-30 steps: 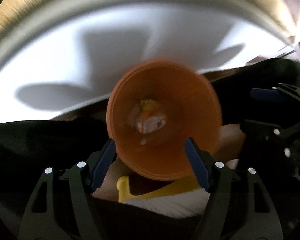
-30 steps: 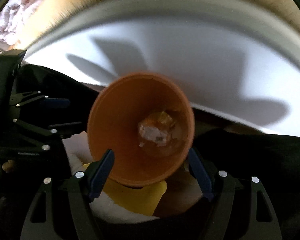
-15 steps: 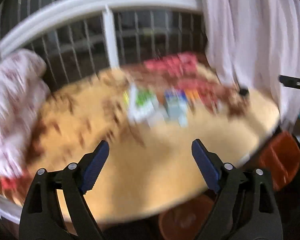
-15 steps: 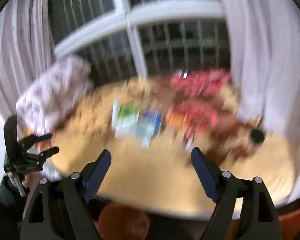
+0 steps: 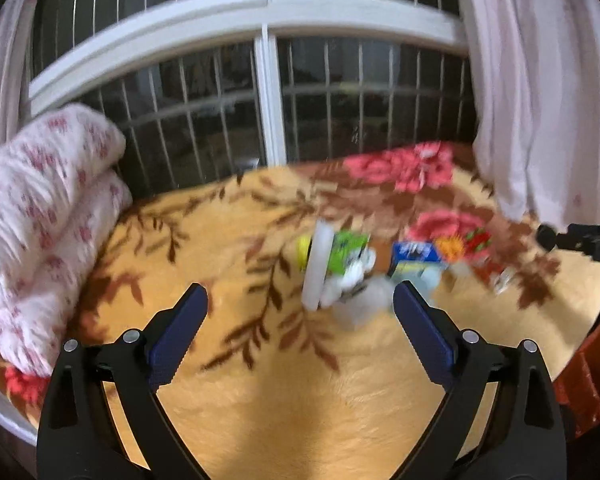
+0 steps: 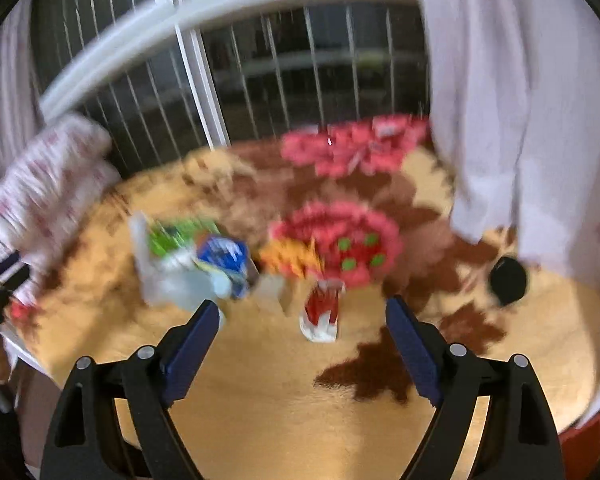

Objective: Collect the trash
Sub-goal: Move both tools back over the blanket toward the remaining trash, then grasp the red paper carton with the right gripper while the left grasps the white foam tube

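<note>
My right gripper (image 6: 300,320) hangs over yellow flowered blanket (image 6: 260,408), jaws wide, nothing between them. Red-and-white packet (image 6: 322,316) just beyond fingertips. Blue carton (image 6: 224,256) and green carton (image 6: 172,236) far left, blurred. Black round thing (image 6: 508,280) far right, near curtain (image 6: 520,100).

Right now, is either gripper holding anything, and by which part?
Nothing is held. The left gripper and right gripper both stand open and empty above the floral blanket, their jaws just opened wider. The trash pile lies beyond the fingertips, untouched.

Blurred cluster of colourful wrappers (image 5: 400,264) mid-blanket (image 5: 220,240)
</note>
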A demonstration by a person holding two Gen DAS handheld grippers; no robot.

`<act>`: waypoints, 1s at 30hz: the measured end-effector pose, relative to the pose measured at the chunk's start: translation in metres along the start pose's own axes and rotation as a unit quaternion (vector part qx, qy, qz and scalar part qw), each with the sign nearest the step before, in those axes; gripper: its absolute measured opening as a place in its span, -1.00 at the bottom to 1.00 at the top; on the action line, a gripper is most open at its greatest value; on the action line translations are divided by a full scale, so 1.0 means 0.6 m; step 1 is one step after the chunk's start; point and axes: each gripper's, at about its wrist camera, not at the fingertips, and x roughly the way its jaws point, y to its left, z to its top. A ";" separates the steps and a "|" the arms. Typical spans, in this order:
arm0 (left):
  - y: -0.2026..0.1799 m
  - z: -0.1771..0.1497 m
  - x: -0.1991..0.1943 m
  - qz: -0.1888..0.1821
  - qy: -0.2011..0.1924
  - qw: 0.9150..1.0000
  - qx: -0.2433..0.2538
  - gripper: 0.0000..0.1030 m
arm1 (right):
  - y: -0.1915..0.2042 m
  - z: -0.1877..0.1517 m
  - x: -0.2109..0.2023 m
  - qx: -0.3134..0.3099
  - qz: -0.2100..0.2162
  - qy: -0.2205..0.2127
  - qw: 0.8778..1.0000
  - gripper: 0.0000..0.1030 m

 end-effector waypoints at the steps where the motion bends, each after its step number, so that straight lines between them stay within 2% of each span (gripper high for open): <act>1: -0.002 -0.012 0.015 0.002 0.008 1.000 -0.001 0.78 | 0.001 -0.007 0.039 0.002 -0.004 0.018 1.000 0.56; 4: -0.007 -0.039 0.060 0.015 0.029 0.999 -0.001 0.78 | -0.001 -0.022 0.125 0.013 -0.010 0.053 0.998 0.55; 8: -0.014 -0.060 0.105 0.025 0.053 0.998 0.004 0.78 | 0.003 -0.026 0.197 -0.010 -0.051 0.072 0.996 0.55; 15: -0.016 -0.070 0.160 0.029 0.079 0.996 0.004 0.78 | -0.015 -0.020 0.256 0.000 -0.066 0.101 0.993 0.53; 17: -0.015 -0.070 0.171 0.031 0.085 0.996 0.004 0.78 | -0.016 -0.016 0.270 -0.001 -0.067 0.111 0.992 0.31; 18: -0.015 -0.071 0.175 0.031 0.087 0.996 0.004 0.78 | -0.014 -0.016 0.282 -0.006 -0.068 0.125 0.990 0.07; 20: -0.016 -0.071 0.182 0.032 0.091 0.995 0.003 0.78 | -0.008 -0.019 0.295 -0.017 -0.075 0.135 0.988 -0.04; 22: -0.017 -0.072 0.187 0.033 0.094 0.995 0.002 0.78 | 0.001 -0.022 0.294 -0.030 -0.071 0.130 0.989 -0.48; 26: -0.021 -0.072 0.194 0.032 0.100 0.995 0.002 0.78 | 0.019 -0.032 0.278 -0.051 -0.086 0.107 0.989 -0.51; 30: -0.021 -0.070 0.197 0.026 0.103 0.994 -0.007 0.78 | 0.014 -0.045 0.258 -0.030 -0.075 0.088 0.993 -0.51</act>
